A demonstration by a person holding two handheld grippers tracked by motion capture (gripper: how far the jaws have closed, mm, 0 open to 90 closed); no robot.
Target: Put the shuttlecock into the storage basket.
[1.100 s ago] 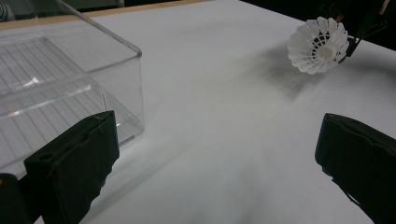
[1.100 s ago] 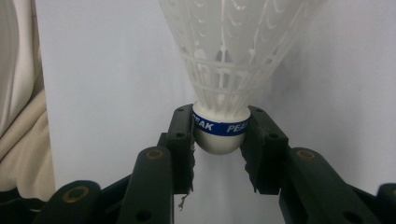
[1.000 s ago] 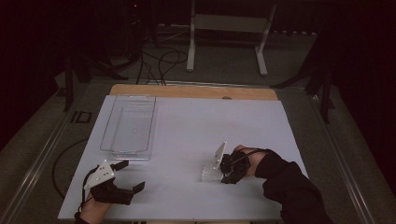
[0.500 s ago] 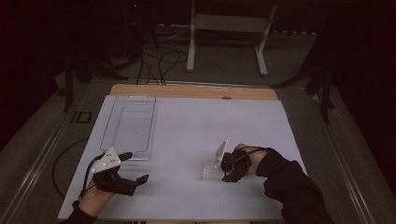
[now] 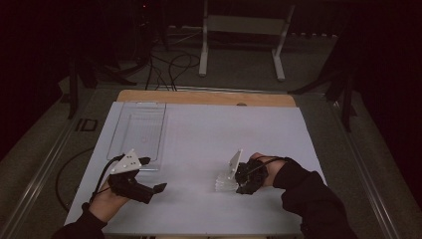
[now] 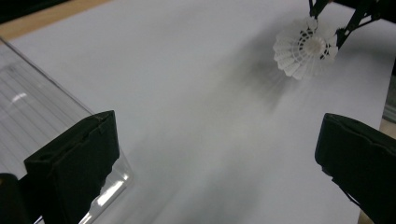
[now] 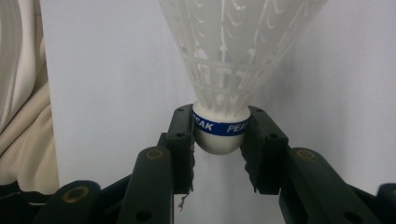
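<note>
Left tongs (image 5: 160,188) higher now; shuttlecock (image 7: 232,70) seemingly level, skirt away from right tongs (image 7: 219,140).

One shuttlecock (image 7: 219,93), one clear tray (image 5: 137,134)

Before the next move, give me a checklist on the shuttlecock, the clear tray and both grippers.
1. Right gripper clamped on the shuttlecock at its cork base: ok.
2. Cork centred between the pads, blue band level: ok.
3. Left gripper jaws wide apart, nothing between them: ok.
4. Clear tray flat on the white table, nothing seen inside: ok.
5. Path between shuttlecock and tray free of other things: ok.
6. Left gripper clear of the tray's near corner: cannot tell; its jaw looks very close there.
</note>
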